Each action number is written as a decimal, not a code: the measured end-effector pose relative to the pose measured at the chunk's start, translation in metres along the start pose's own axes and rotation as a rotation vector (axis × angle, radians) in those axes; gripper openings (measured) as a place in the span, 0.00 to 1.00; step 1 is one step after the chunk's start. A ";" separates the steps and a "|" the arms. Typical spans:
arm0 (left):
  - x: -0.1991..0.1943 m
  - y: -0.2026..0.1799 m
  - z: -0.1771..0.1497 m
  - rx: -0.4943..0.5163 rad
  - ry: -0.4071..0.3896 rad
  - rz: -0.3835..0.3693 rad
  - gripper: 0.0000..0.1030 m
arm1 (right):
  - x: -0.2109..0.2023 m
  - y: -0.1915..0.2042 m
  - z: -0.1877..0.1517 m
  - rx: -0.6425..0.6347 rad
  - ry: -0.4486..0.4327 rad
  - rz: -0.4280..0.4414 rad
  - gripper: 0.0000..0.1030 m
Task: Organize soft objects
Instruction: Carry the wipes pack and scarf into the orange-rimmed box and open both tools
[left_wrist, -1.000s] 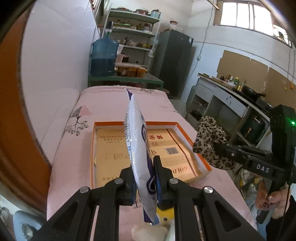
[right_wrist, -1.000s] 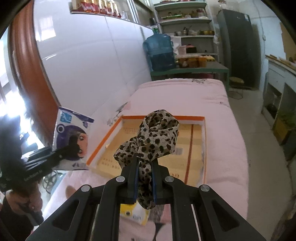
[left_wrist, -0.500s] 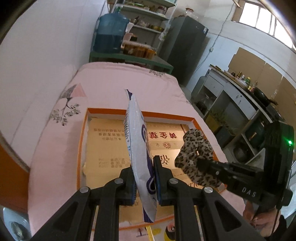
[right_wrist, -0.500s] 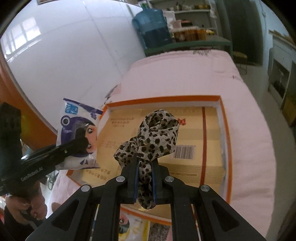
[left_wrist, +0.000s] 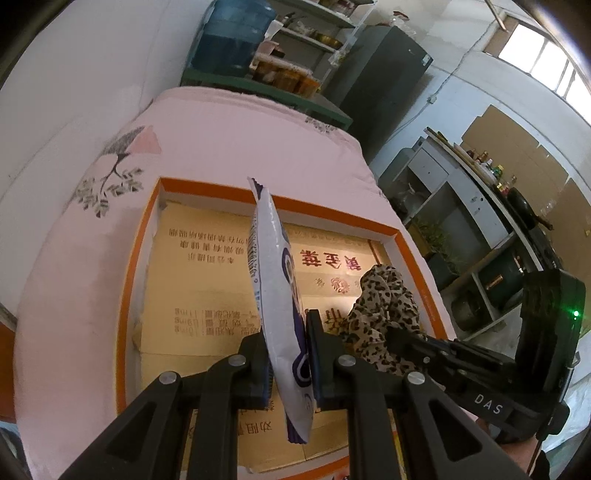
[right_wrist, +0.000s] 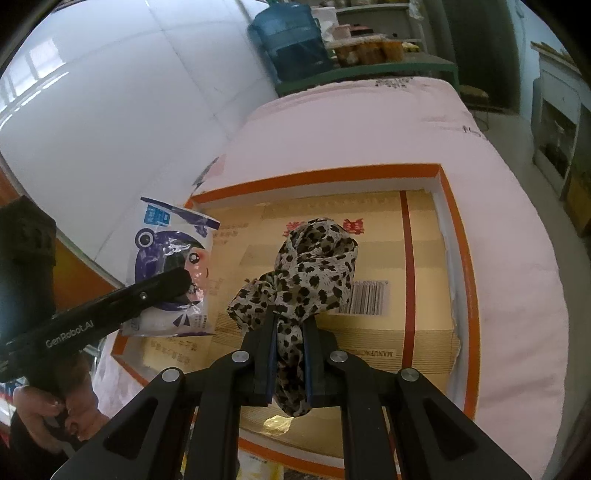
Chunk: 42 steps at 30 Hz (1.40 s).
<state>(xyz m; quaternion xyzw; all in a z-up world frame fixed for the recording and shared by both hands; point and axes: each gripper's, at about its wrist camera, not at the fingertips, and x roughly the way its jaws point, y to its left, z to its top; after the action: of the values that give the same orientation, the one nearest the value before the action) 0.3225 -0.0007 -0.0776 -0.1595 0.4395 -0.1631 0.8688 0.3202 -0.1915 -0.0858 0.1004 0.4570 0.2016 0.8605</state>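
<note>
left gripper (left_wrist: 286, 343): jaws pinching packet (left_wrist: 275, 280), edge-on above tray's (right_wrist: 458, 258) left side | right gripper (right_wrist: 290, 328): jaws pinching leopard scarf (right_wrist: 314, 266), bunched above cardboard (right_wrist: 417, 258) in tray | tray on pink bed (right_wrist: 517, 295)

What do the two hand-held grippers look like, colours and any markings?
Both are matte black. The left hand-held gripper has angular black arms with silver screw heads, blue-edged pads, and white "GenRobot.AI" lettering along one finger. The right hand-held gripper is built the same; its side reads "DAS" in white, and a green light glows on its boxy black body.
</note>
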 end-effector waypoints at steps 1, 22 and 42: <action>0.002 0.001 0.000 -0.005 0.004 -0.003 0.16 | 0.002 -0.001 0.000 0.001 0.004 0.000 0.12; -0.014 -0.010 -0.006 0.076 -0.031 0.048 0.66 | -0.008 0.006 -0.013 -0.048 -0.045 -0.081 0.55; -0.067 -0.024 -0.004 0.145 -0.108 0.170 0.66 | -0.048 0.027 -0.033 -0.086 -0.083 -0.070 0.55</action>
<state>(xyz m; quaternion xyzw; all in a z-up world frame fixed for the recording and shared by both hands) 0.2779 0.0061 -0.0221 -0.0671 0.3909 -0.1111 0.9112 0.2619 -0.1892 -0.0589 0.0556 0.4152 0.1864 0.8887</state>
